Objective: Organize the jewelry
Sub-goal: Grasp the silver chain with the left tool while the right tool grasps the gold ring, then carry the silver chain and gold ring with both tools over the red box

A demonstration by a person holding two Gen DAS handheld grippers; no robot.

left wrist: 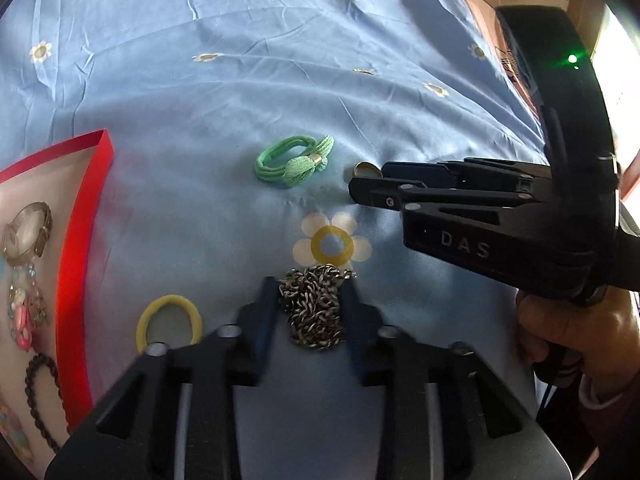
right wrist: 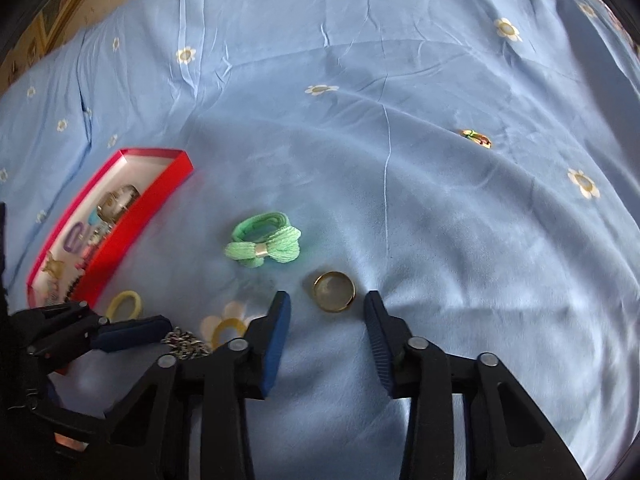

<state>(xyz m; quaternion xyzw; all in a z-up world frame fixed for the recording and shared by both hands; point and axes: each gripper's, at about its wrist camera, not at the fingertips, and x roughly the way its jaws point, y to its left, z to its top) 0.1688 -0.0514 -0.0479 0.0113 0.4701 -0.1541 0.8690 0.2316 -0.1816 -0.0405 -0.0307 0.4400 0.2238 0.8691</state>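
A bunched silver chain [left wrist: 314, 308] lies on the blue sheet between the fingers of my left gripper [left wrist: 310, 286], which is open around it. It also shows in the right wrist view [right wrist: 185, 344]. A gold ring [right wrist: 334, 291] lies between the tips of my open right gripper [right wrist: 327, 300]; in the left wrist view the ring [left wrist: 366, 170] peeks out beside the right gripper [left wrist: 366, 188]. A green bow hair tie [left wrist: 294, 162] [right wrist: 264, 245] and a yellow hair band [left wrist: 169, 323] [right wrist: 125, 305] lie loose. The red box [left wrist: 80, 216] [right wrist: 132, 220] holds a watch, bracelets and charms.
The blue flowered sheet [right wrist: 440, 208] is wrinkled and covers the whole surface. A small coloured trinket [right wrist: 476, 138] lies far right. A hand [left wrist: 580, 340] holds the right gripper's handle. A wooden edge [right wrist: 60, 8] runs at the far left.
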